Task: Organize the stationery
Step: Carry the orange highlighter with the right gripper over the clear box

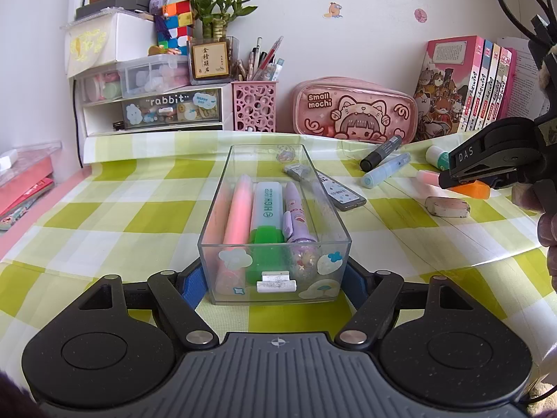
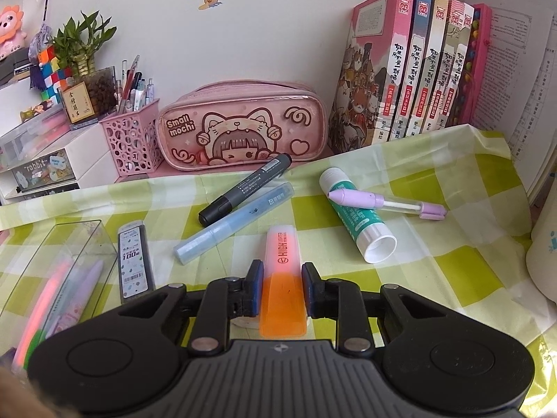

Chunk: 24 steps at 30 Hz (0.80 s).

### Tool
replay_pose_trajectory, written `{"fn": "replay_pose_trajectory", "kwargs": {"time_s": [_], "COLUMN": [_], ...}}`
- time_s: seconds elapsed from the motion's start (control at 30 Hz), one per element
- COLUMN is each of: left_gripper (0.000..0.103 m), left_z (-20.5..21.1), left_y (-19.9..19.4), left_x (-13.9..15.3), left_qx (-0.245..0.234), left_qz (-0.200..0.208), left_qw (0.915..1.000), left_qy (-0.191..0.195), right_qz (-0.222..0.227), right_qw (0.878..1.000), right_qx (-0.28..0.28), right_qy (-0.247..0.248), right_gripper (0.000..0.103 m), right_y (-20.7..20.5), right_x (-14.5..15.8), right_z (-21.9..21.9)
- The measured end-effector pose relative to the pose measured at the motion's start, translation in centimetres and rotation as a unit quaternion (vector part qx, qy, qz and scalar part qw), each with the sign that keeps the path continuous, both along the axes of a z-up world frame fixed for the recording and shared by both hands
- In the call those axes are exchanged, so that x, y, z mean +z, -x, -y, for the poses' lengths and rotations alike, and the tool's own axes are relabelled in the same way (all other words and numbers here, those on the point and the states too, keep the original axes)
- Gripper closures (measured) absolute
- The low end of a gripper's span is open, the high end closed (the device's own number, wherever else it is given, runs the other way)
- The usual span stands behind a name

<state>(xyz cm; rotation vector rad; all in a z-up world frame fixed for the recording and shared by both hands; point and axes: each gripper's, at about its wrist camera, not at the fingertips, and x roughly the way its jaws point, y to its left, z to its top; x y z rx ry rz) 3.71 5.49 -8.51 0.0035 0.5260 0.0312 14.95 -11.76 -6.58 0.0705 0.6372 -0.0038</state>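
A clear plastic box (image 1: 275, 230) stands on the checked cloth and holds a pink pen, a green highlighter (image 1: 266, 216) and a purple pen. My left gripper (image 1: 275, 285) is shut on the box's near end, its blue pads against both side walls. My right gripper (image 2: 280, 289) is shut on an orange highlighter (image 2: 282, 278) and shows at the right of the left wrist view (image 1: 463, 177). Loose on the cloth lie a black marker (image 2: 243, 190), a blue pen (image 2: 233, 223), a glue stick (image 2: 358, 214), a purple pen (image 2: 383, 203) and a lead refill case (image 2: 135, 261).
A pink pencil case (image 2: 243, 129), a pink pen holder (image 2: 130, 146), drawer units (image 1: 153, 104) and a row of books (image 2: 417, 66) line the wall. An eraser (image 1: 447, 206) lies at the right. A white object (image 2: 544, 254) stands at the far right.
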Motion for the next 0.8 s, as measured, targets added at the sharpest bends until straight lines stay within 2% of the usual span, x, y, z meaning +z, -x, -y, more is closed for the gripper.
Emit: {"fn": "replay_pose_trajectory", "kwargs": {"time_s": [0.33,0.8], "left_gripper": [0.029,0.029], "left_z": [0.0,0.0], "left_y": [0.0,0.0], "left_x": [0.0,0.0], "left_qx": [0.000,0.000], "left_qz": [0.000,0.000], "left_qw": [1.0000,1.0000], "left_qy": [0.000,0.000], "right_qz": [0.023,0.052], "right_qw": [1.000,0.998], "right_qx": [0.003,0.039], "right_qy": [-0.005,-0.014], "right_gripper": [0.076,0.076], "right_y": [1.0,2.5], "right_x": [1.7,3.9], "right_z": [-0.3,-2.2]}}
